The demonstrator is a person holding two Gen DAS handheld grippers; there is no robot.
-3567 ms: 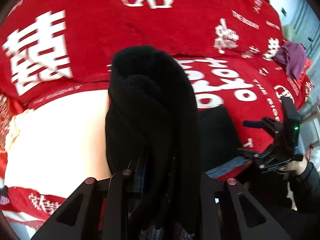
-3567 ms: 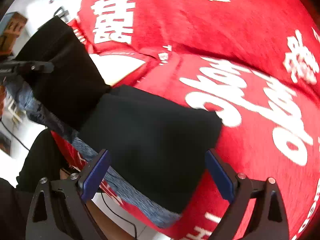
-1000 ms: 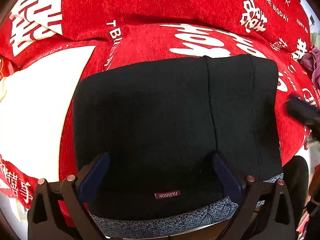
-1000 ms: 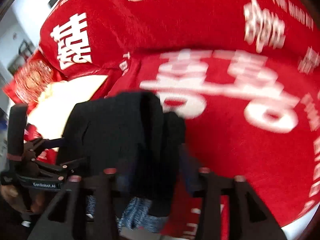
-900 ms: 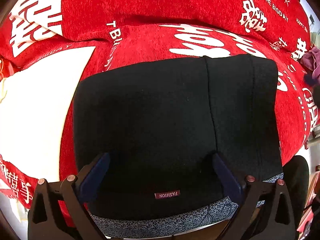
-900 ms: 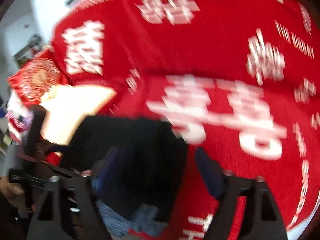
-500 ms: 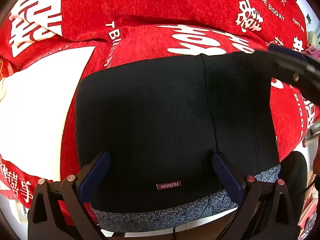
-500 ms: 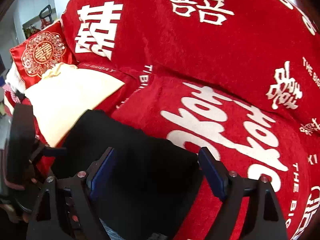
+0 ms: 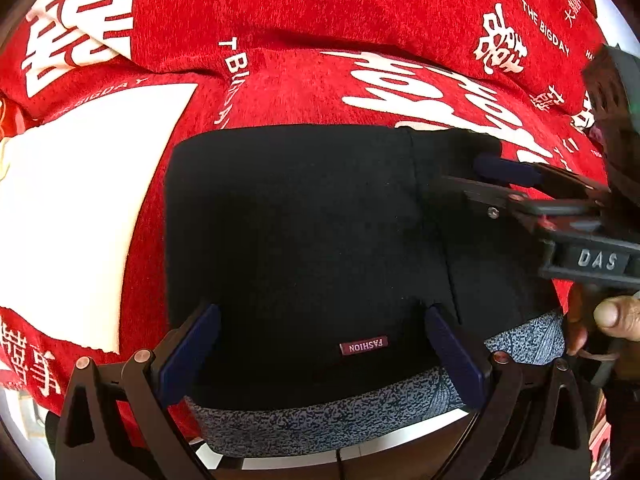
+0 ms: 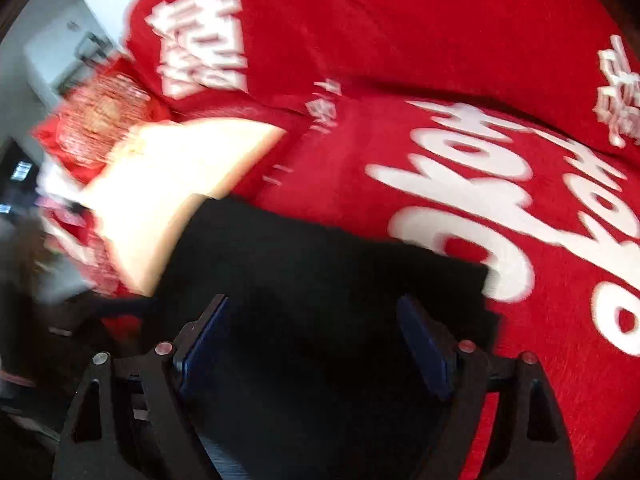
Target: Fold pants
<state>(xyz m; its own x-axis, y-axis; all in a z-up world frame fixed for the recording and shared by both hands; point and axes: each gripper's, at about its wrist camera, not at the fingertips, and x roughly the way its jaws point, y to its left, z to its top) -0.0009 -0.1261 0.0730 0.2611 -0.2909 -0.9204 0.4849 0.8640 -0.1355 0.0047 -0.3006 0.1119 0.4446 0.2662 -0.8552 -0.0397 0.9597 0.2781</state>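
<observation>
Folded pants [image 9: 304, 232] lie under both grippers: left [image 9: 318, 354] gapes empty; right [image 10: 316, 344], just widened, grips nothing.

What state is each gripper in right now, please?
Left gripper: open, holding nothing, over the folded black pants.
Right gripper: open, holding nothing, jaws just widened over the pants.

Both grippers' fingers [image 9: 188, 354] [image 10: 420, 340] spread apart.
</observation>
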